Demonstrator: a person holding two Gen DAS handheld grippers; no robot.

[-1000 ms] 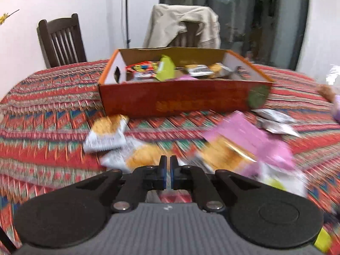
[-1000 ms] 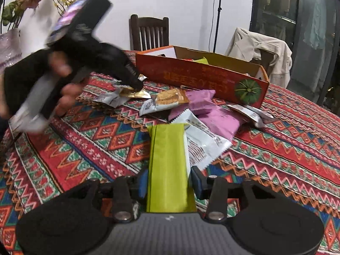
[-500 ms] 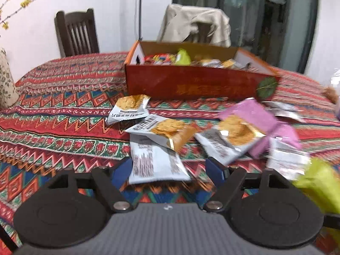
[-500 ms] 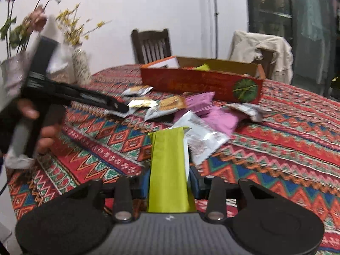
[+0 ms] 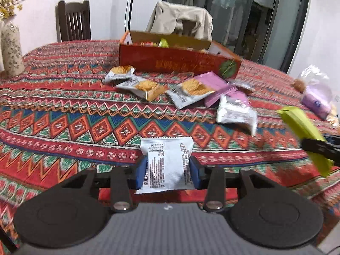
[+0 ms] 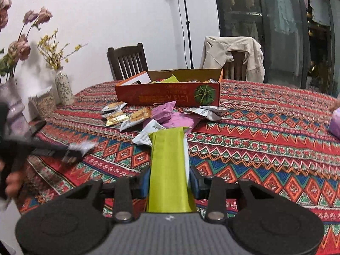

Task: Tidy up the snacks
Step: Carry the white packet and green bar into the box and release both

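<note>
- The left claw had just been closing and pinched a white packet between its pads.
- The right claw clamped a green packet (upright); the snack box sat well ahead.

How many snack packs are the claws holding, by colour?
Green snack pack, in the right claw: 1
White snack pack, in the left claw, which has just been closing on it: 1
Total: 2
</note>
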